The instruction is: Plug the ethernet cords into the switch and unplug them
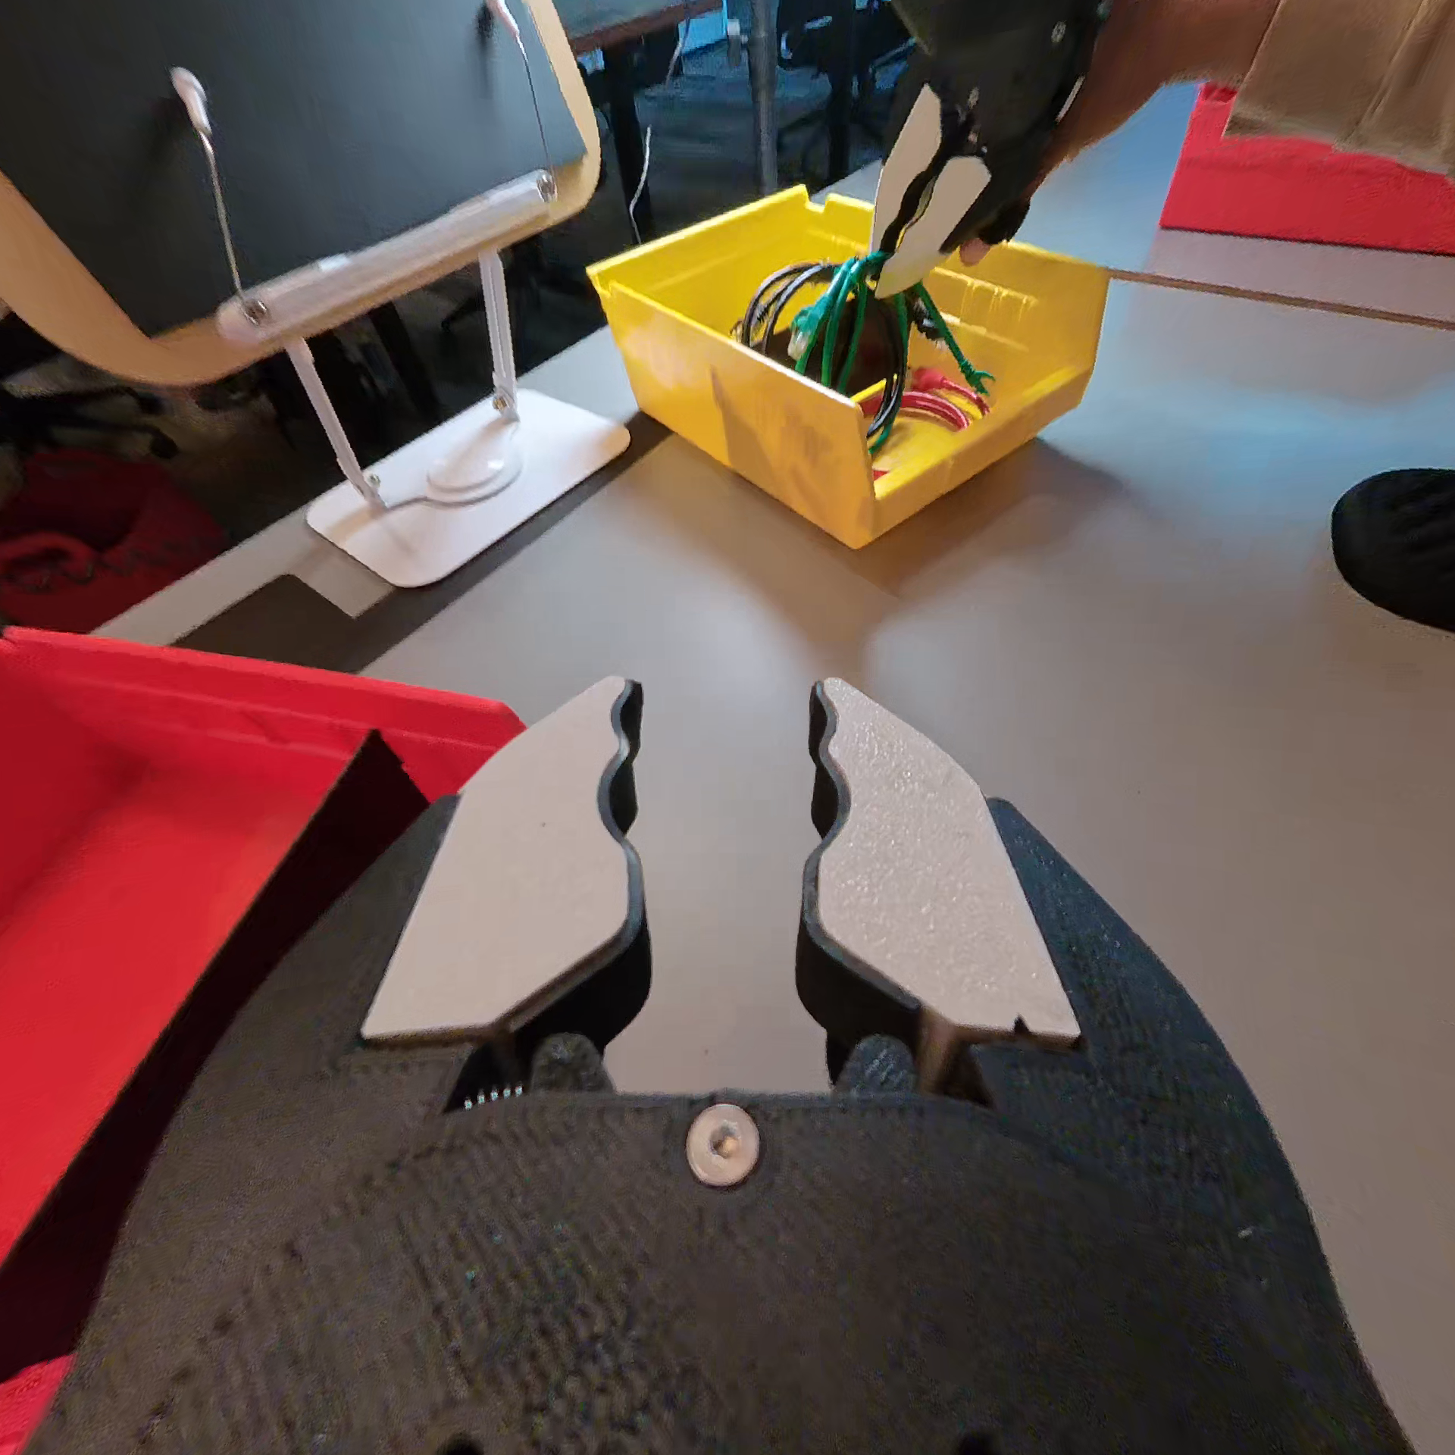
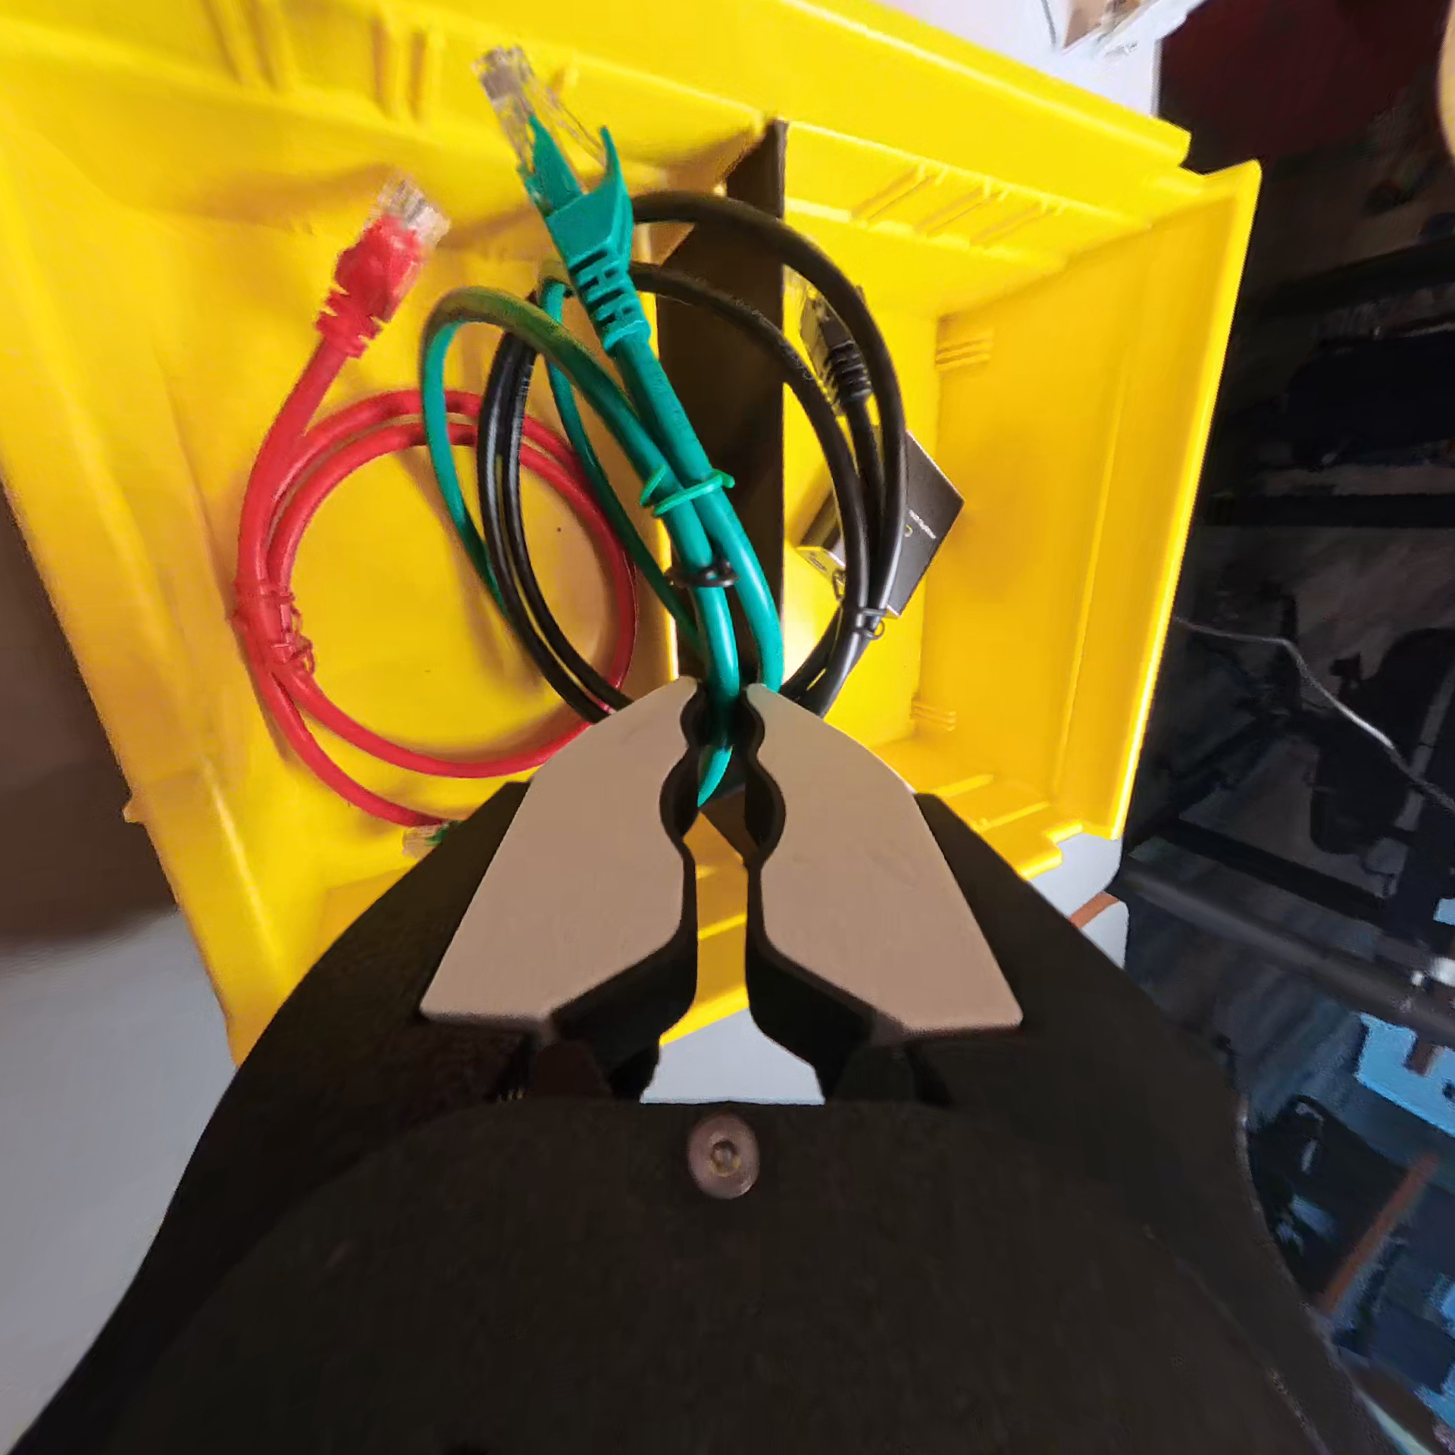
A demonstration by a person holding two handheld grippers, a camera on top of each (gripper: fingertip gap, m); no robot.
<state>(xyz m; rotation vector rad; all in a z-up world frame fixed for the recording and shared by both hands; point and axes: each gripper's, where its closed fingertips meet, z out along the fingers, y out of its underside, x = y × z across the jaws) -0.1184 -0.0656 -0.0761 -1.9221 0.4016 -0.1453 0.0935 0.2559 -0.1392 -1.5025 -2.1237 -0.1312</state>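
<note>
Table (image 1: 1023,748): grey, carrying all items.
Yellow bin (image 2: 1063,409): holds coiled red cord (image 2: 315,567), black cord (image 2: 858,441), dark switch (image 2: 929,504).
Left tool (image 1: 724,708): spread, empty, above table.
Right tool (image 2: 720,701): pinching green cord (image 2: 685,472) over bin.

The green ethernet cord (image 2: 693,504), coiled and tied, hangs pinched above the yellow bin (image 2: 1063,331), tangled with the black ethernet cord (image 2: 858,472); the red ethernet cord (image 2: 315,551) lies coiled on the bin's floor
</note>
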